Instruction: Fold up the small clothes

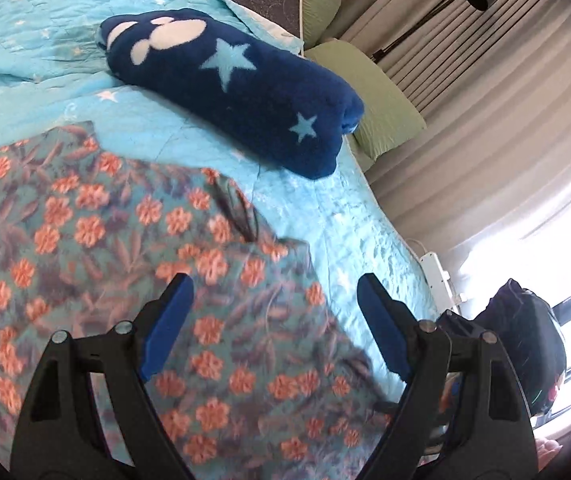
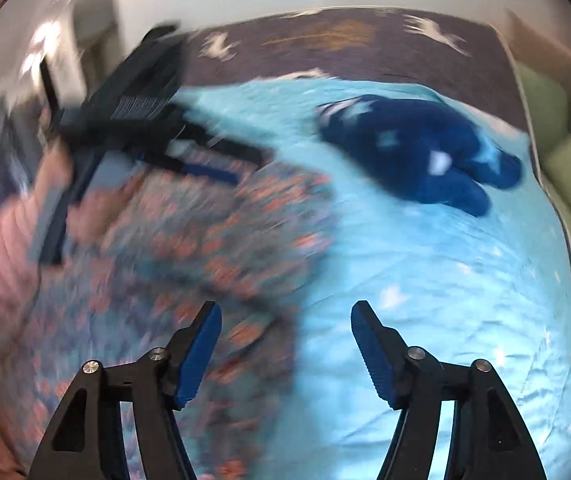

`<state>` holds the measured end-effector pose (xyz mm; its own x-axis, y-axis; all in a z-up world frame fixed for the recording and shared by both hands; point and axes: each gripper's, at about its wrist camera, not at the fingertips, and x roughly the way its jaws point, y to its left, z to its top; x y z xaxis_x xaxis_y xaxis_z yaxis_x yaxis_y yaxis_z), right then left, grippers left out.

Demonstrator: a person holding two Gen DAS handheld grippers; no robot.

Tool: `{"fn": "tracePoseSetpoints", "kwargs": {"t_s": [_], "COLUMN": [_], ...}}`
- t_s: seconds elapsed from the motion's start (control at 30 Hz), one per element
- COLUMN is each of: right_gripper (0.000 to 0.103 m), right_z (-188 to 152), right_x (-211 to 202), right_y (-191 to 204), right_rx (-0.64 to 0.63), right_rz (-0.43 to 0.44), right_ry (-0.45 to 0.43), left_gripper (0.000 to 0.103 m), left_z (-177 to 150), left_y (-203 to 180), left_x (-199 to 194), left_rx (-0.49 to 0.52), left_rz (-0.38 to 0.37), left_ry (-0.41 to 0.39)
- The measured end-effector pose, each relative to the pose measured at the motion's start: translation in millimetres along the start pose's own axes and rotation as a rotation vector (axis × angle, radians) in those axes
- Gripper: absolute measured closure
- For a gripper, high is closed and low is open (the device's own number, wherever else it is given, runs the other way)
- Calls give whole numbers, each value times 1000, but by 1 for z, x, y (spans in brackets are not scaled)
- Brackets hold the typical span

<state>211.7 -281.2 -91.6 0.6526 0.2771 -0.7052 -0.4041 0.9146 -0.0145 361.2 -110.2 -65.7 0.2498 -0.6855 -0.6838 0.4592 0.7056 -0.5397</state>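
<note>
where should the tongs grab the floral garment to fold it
Probably its right-hand edge, where the floral garment ends on the light blue quilt. It lies flat, so come from the quilt side, low, slipping one finger under that free edge.

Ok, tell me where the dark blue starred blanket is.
The dark blue blanket lies rolled on the turquoise bedspread, beyond the floral garment, beside the green pillows.

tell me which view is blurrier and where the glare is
Right wrist view: heavy motion smear over the floral garment and navy blanket. Left wrist view: mostly sharp, but the window is blown out white at right; fisheye bends the bed's edge.
</note>
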Motion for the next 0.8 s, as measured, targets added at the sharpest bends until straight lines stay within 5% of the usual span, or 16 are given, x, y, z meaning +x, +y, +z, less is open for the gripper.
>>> {"fn": "tracePoseSetpoints", "kwargs": {"t_s": [0.1,0.17,0.27,0.4,0.43,0.6,0.7,0.77,0.8], "right_gripper": [35,36,45,93,97,97,95,83,60], "right_z": [6,8,8,-2,-5,-21,-25,-23,-22], "right_x": [41,50,38,13,10,11,7,4,5], "right_y": [19,8,-11,-16,-14,-15,-21,-17,-13], "right_rx": [-90,-30,100,187,187,191,244,222,197], "right_rz": [-283,-334,-310,-197,-197,-207,-156,-146,-150], "right_ry": [50,35,-45,-93,-90,-42,-41,-53,-51], "left_gripper": [20,20,19,19,19,19,19,19,19], "left_z": [-13,-26,-50,-49,-42,26,52,56,54], "left_y": [1,0,-9,-23,-23,-3,10,14,12], "left_x": [-11,-23,-39,-39,-37,5,51,78,88], "left_rx": [-10,-18,24,99,100,-2,-75,-85,-70], "left_rz": [4,-15,-29,38,37,39,28,43,56], "left_ry": [-2,-14,-24,-51,-55,-37,73,145,175]}}
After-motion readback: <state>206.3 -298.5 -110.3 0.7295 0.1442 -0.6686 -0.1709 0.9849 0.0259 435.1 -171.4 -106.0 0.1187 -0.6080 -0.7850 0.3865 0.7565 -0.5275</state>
